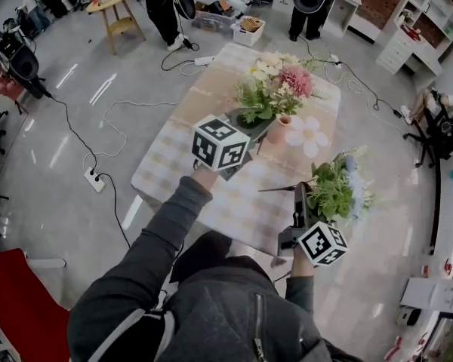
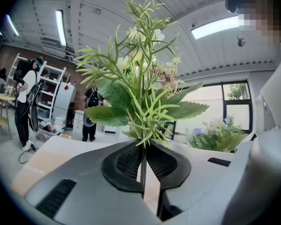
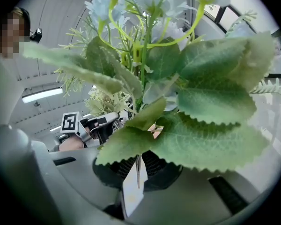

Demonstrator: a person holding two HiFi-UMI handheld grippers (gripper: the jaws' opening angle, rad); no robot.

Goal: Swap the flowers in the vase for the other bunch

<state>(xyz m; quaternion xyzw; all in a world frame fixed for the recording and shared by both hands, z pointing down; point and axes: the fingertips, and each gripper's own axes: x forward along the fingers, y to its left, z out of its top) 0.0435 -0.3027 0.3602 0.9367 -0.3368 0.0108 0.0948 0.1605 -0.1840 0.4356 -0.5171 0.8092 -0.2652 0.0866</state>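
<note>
Left gripper [image 2: 143, 167]: jaws clamped on the thin stems of the pink bunch [image 1: 278, 87], which stands upright while the gripper points level. The grip sits low, below the leaves, leaving the heads free and uncrushed. In the head view this bunch hangs over the far half of the table [image 1: 174, 161], right by the vase [image 1: 280, 129]. Cannot tell whether the stem ends are inside the vase mouth or clear of it.

Right gripper [image 3: 136, 167]: jaws closed on the stem of the blue bunch [image 1: 341, 188], also upright, gripped under the broad leaves. It is held off the table's near right edge, well apart from the vase. Probably parked there so the two bunches do not tangle around the vase mouth.

A white flower-shaped piece [image 1: 308, 136] lies on the cloth just beside the vase.

Judgement: the swap is mid-way. One bunch per hand means nothing needs setting down. Risk: the vase looks small and light, so a stem catching its rim could tip it.
</note>
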